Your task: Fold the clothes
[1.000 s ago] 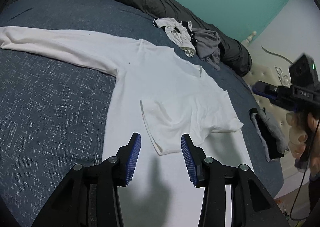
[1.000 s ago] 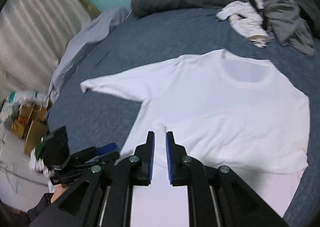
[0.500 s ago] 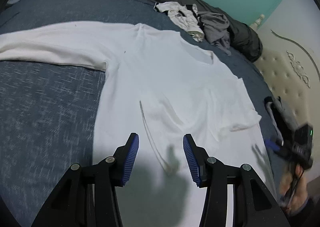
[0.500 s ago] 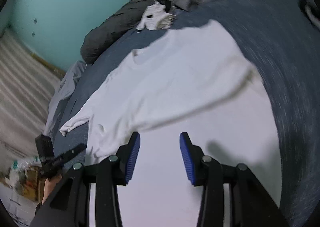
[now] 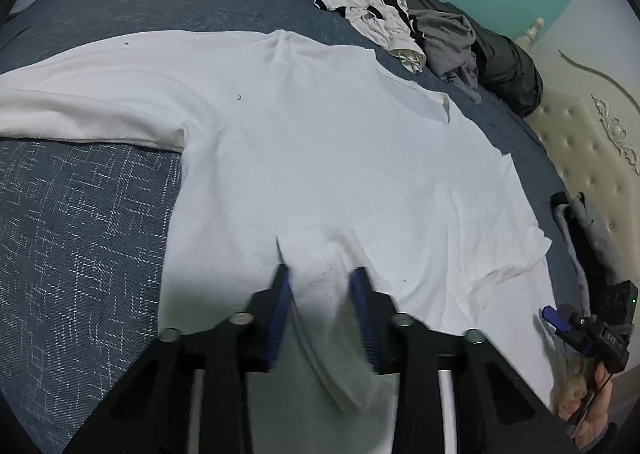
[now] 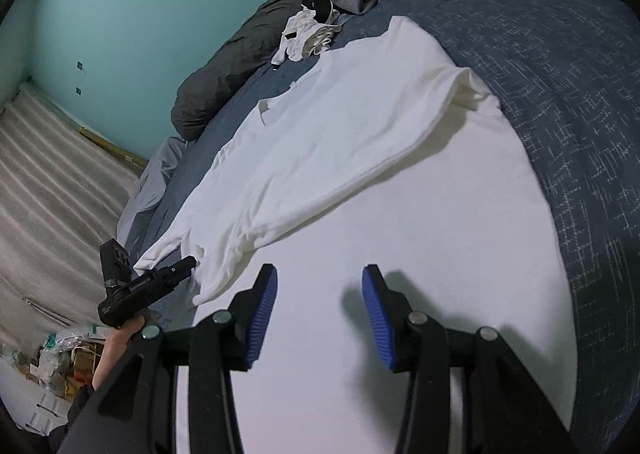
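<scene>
While the jaws of the left gripper (image 5: 322, 306) are closing, a folded-over sleeve end (image 5: 320, 266) of the white long-sleeved shirt (image 5: 320, 141) is seen between the blue pads; whether the cloth is already pinched cannot be told, the pads being blurred. Beyond the fingers the shirt is spread flat on the blue bedspread (image 5: 80, 234), one sleeve stretched away to the left. The right gripper (image 6: 320, 314) is noted with jaws opening and nothing between them, above the bare lower body of the shirt, the folded sleeve lying just ahead and to its left. The fabric is judged light, soft and limp; it should drape and slip, so hold is best taken at a hem or cuff edge. Lettering on each gripper body is visible but not legible. Crumpled clothes (image 5: 400, 25) are seen far ahead.
</scene>
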Tool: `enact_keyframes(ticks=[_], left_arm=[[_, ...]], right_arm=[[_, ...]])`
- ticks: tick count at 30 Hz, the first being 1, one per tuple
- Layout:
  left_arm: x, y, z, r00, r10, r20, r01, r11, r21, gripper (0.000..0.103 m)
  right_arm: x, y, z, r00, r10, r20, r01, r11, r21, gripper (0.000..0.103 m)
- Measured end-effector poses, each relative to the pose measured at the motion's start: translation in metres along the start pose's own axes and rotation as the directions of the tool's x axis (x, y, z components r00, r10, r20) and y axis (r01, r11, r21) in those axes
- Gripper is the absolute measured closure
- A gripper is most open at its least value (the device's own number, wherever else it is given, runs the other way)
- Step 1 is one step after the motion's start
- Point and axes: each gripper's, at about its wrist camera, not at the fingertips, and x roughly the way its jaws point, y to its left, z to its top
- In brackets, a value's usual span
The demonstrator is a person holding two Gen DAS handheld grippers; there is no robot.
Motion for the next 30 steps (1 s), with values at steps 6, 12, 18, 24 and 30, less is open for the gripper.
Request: enact_keyframes(ticks=[6,12,18,24,30], left_arm=[[-0.018,-0.007,0.001,0.998,-0.048,0.03,0.048,0.999,0.004,0.096],[-0.061,-0.004,-0.004,0.989,-0.121,0.086,0.125,0.991,-0.038,0.097],[-0.061,0.031,-0.014,0.992,-0.116,0.059,0.123,0.98,-0.155,0.099],[-0.049,0.033,-0.019,0.993,-0.114,0.029,0.117,0.981,-0.157,0.099],[-0.059,0.035,-0.026,0.998,-0.054,0.023,0.056,0.989,-0.14,0.09]], right_arm=[[0.0,-0.007,-0.001,1.0,-0.024,-0.002,0.024,1.0,0.016,0.057],[-0.001,-0.004,0.001,1.0,-0.019,0.009,0.019,1.0,0.006,0.057],[0.002,-0.002,0.002,1.0,-0.024,0.009,0.024,1.0,-0.004,0.057],[0.002,-0.003,0.002,1.0,-0.023,0.015,0.023,1.0,0.002,0.057],[0.004,-0.004,0.004,1.0,-0.022,0.012,0.021,1.0,0.006,0.056]])
